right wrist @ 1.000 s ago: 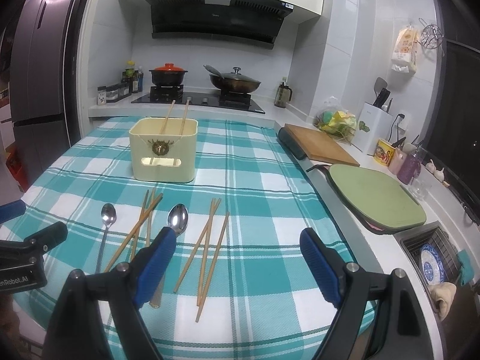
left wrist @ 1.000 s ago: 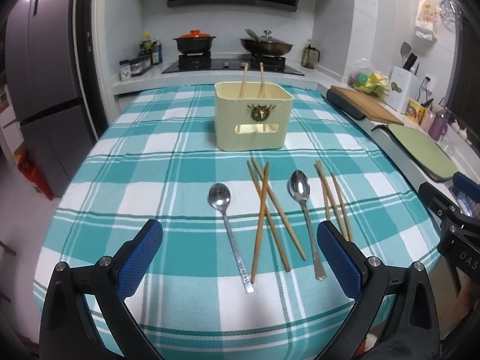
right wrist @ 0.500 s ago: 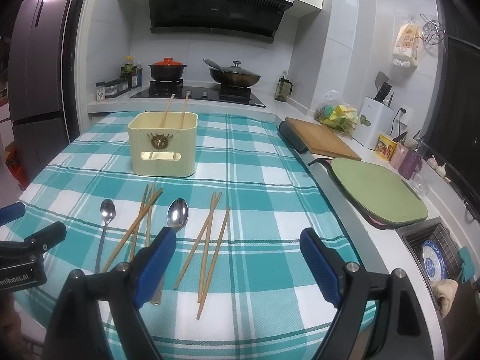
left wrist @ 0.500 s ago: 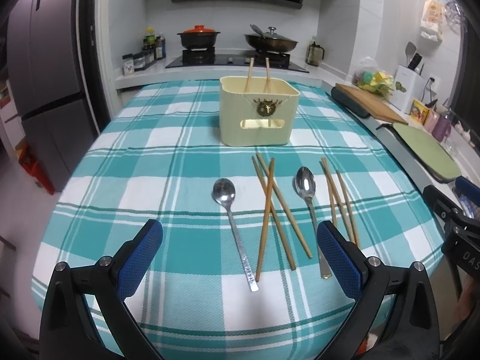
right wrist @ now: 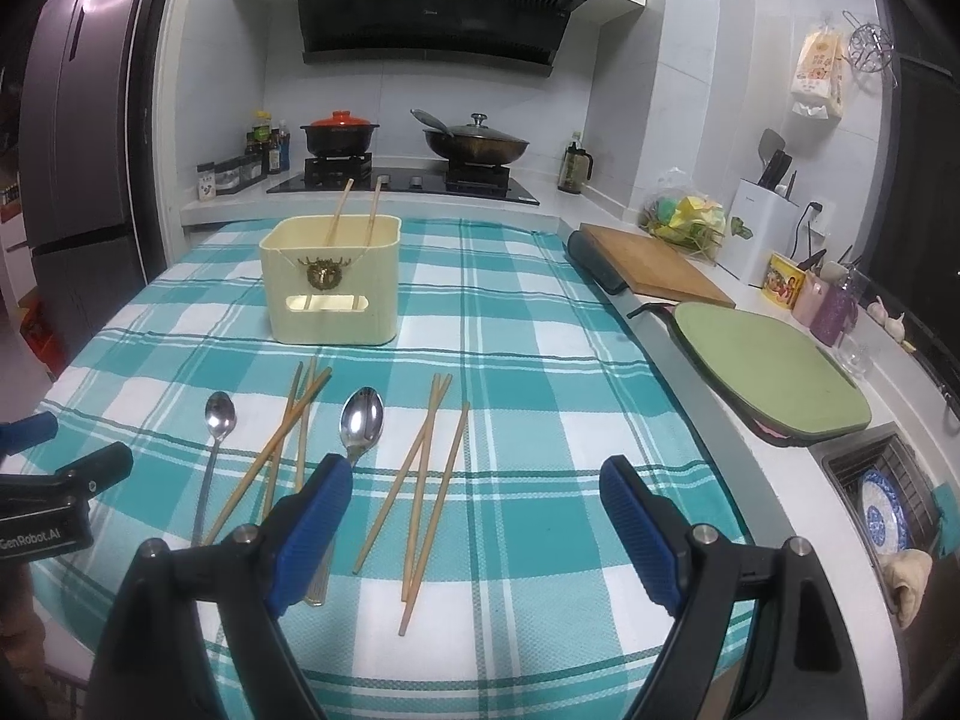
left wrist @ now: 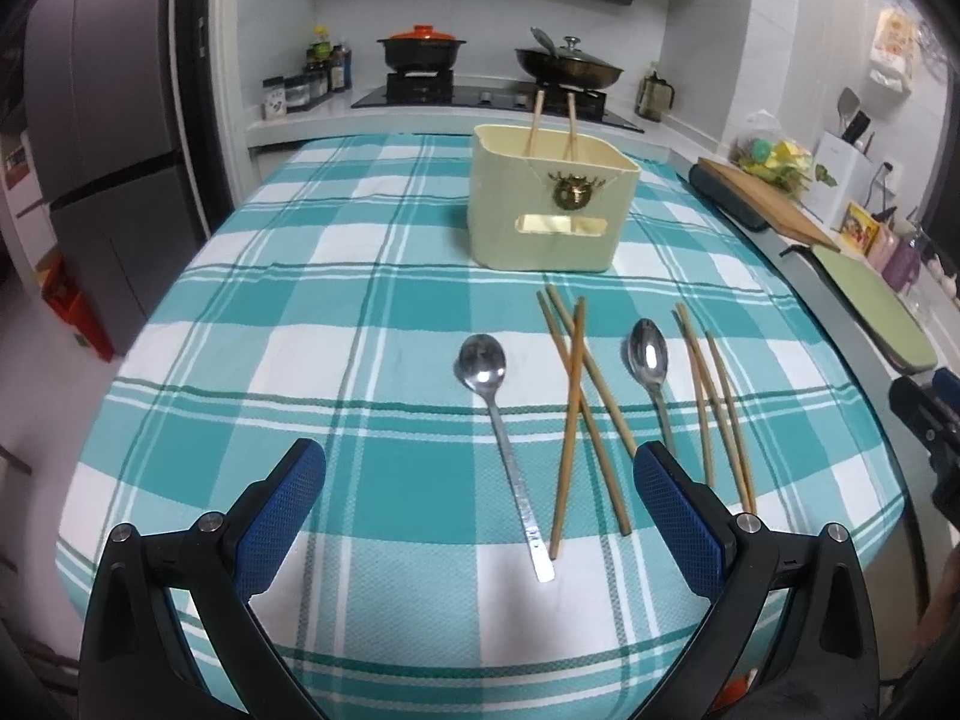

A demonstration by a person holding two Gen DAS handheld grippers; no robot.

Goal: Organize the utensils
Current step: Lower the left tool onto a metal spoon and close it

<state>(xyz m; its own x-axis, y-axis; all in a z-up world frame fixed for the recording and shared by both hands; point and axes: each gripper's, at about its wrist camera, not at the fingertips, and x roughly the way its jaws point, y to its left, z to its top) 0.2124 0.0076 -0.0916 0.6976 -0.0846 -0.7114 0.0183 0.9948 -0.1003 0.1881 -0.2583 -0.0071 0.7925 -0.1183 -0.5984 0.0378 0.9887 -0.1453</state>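
Observation:
A cream utensil holder (left wrist: 549, 210) (right wrist: 333, 285) stands on the teal checked tablecloth with two chopsticks (left wrist: 534, 123) upright in it. In front of it lie a left spoon (left wrist: 498, 420) (right wrist: 216, 438), three crossed chopsticks (left wrist: 576, 402) (right wrist: 288, 438), a right spoon (left wrist: 651, 363) (right wrist: 360, 426) and three more chopsticks (left wrist: 714, 402) (right wrist: 432, 474). My left gripper (left wrist: 480, 516) is open and empty, hovering near the left spoon's handle. My right gripper (right wrist: 477, 528) is open and empty above the right chopsticks.
A stove with a red-lidded pot (right wrist: 339, 132) and a wok (right wrist: 477, 141) stands behind the table. A wooden board (right wrist: 654, 261), a green board (right wrist: 768, 372) and a sink (right wrist: 888, 498) run along the right counter. A fridge (left wrist: 102, 138) stands at left.
My left gripper has shifted left and a little back, so the utensils sit further right in its view. The right gripper has barely moved. Both stay open.

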